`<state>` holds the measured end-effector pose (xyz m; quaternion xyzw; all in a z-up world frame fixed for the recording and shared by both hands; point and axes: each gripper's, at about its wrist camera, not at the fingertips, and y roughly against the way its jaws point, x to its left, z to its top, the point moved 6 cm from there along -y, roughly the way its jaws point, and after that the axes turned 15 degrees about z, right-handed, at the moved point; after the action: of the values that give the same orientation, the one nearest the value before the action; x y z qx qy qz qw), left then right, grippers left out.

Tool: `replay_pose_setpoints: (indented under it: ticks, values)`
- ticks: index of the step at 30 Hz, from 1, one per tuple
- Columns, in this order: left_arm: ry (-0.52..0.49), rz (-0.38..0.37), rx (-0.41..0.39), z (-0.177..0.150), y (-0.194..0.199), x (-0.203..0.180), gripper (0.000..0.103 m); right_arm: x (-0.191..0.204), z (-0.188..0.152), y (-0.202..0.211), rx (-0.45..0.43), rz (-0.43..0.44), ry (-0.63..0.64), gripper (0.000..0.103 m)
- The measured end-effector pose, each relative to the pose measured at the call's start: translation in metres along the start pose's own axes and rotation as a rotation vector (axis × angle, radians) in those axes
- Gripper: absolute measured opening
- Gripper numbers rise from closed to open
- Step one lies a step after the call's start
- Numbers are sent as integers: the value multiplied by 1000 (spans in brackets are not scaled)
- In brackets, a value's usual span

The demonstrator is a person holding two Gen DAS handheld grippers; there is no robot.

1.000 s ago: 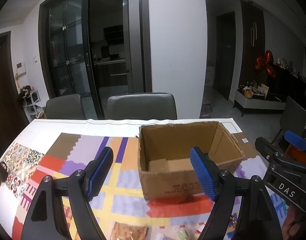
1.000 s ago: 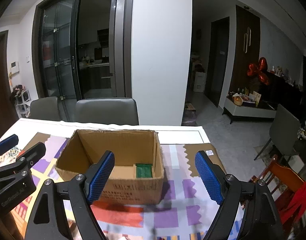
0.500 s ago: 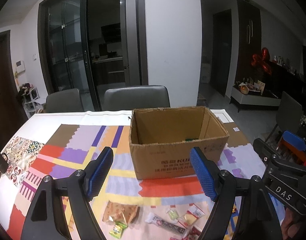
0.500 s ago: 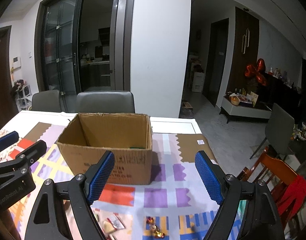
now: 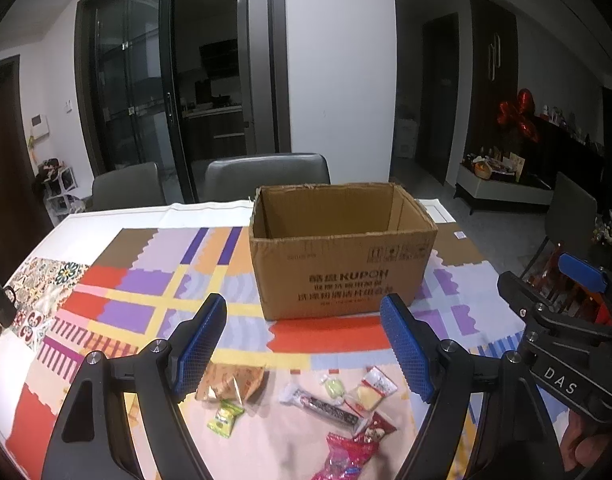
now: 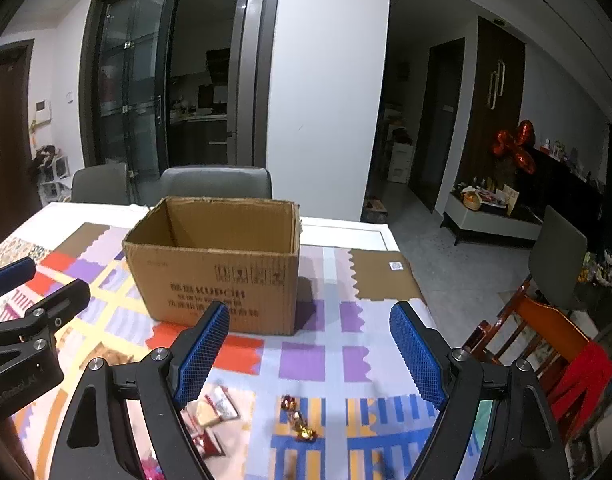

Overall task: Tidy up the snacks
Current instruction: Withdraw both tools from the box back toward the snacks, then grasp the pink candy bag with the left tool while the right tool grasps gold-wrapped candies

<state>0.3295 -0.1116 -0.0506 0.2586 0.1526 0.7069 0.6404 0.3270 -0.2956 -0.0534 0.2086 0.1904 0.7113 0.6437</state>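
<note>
An open cardboard box [image 5: 342,264] [image 6: 218,276] stands on the patterned tablecloth [image 5: 138,300]. Loose snacks lie in front of it: a tan biscuit pack [image 5: 234,382], a green candy [image 5: 225,418], a dark bar [image 5: 326,404], a yellow-and-white packet [image 5: 372,386] and a pink wrapper [image 5: 346,454]. My left gripper [image 5: 304,346] hangs open above them, nothing between its blue pads. My right gripper [image 6: 310,350] is open too, over gold-wrapped candies [image 6: 298,420] and a small packet [image 6: 220,400]. The box's inside floor is hidden.
Two grey chairs [image 5: 266,170] stand behind the table's far edge. A dark mug [image 5: 0,306] sits at the left edge. To the right, off the table, are a wooden chair with red cloth [image 6: 562,344] and a grey chair [image 6: 558,268].
Both grippers have pulled back from the box and sunk a little. The box now looks farther away, its inside has dropped from sight, and the snacks have come into view below.
</note>
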Motion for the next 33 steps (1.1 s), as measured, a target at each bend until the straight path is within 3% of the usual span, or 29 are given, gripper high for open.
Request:
replay_pose_setpoints:
  ticks: [19,33]
  values:
    - [-24,-14,47,-63,10,-7,79,5,-47,14,45,25,38,83]
    - [-49,-40,83,-101,-2,-18,79,3,-84,-5,106,44,41,83]
